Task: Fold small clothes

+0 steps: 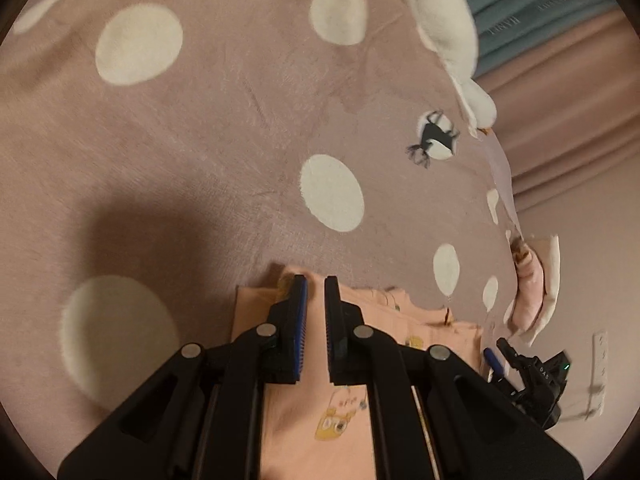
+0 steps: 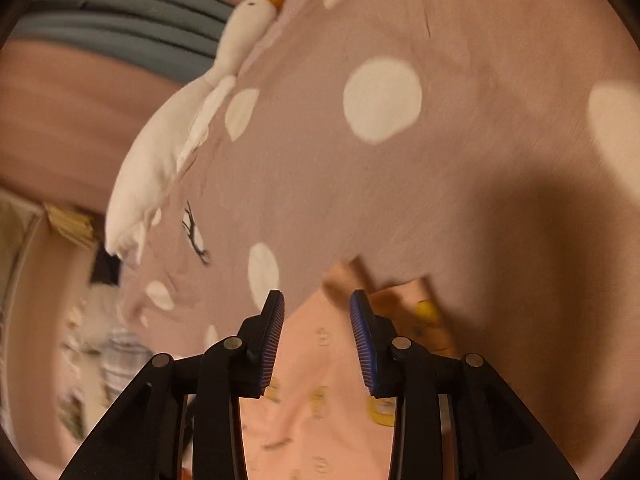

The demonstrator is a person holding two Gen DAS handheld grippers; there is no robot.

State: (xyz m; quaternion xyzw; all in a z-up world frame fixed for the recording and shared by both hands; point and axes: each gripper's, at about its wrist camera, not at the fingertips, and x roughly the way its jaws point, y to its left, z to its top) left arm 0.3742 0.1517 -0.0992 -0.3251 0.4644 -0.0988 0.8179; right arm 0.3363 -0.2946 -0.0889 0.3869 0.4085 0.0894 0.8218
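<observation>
A small peach garment with yellow cartoon prints [image 1: 320,412] lies on a mauve blanket with cream dots [image 1: 200,140]. My left gripper [image 1: 315,284] hovers over the garment's far edge, its jaws a narrow gap apart with nothing between them. The right gripper [image 1: 520,372] shows at the garment's right side in the left wrist view. In the right wrist view my right gripper [image 2: 317,300] is open over the same garment [image 2: 320,360], holding nothing. A folded corner [image 2: 416,300] lies just beyond its right finger.
A white plush goose [image 2: 172,136] lies along the blanket's edge, also in the left wrist view [image 1: 440,12]. Teal and pink curtains [image 1: 560,60] hang behind. A pink and white bundle [image 1: 536,292] sits at the bed edge. Cluttered items [image 2: 100,352] lie beside the bed.
</observation>
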